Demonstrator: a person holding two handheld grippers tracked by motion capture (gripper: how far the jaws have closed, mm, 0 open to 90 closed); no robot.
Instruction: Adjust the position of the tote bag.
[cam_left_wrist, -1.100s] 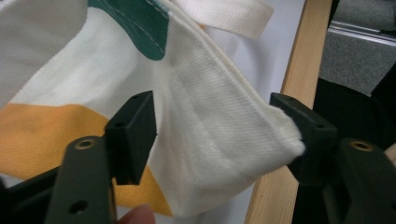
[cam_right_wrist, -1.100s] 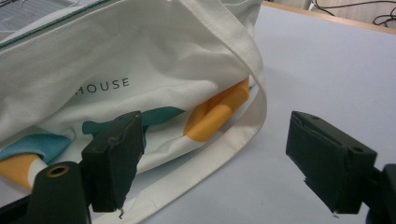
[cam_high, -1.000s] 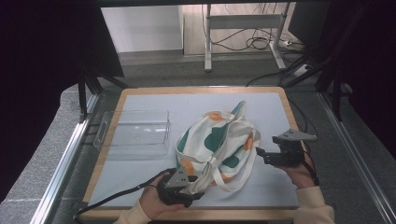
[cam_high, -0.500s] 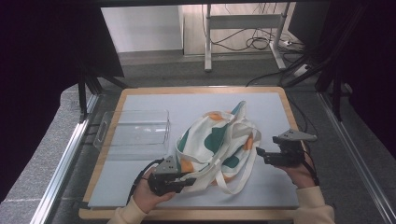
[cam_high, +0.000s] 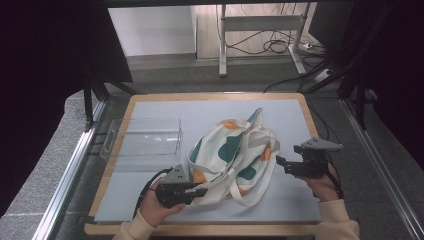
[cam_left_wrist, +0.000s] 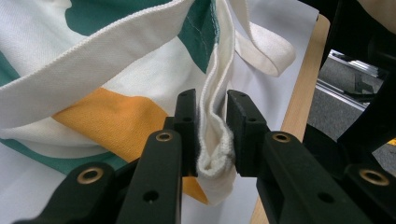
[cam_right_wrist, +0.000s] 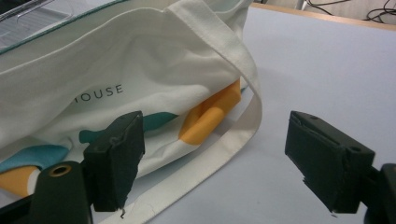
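Two grippers flank the bag (cam_high: 232, 155) near the worktop's front edge: left gripper (cam_left_wrist: 211, 135) pinching its hem, right gripper (cam_right_wrist: 212, 158) spread wide, empty.

Left gripper (cam_high: 202, 190) fingers pinched together; right gripper (cam_high: 278, 162) fingers spread wide.

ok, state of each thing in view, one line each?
tote bag: crumpled on the mat, straps loose
left gripper: shut on the bag's folded hem
right gripper: open, beside the bag, holding nothing
clear plastic bin: upright, looks empty, apart from the bag
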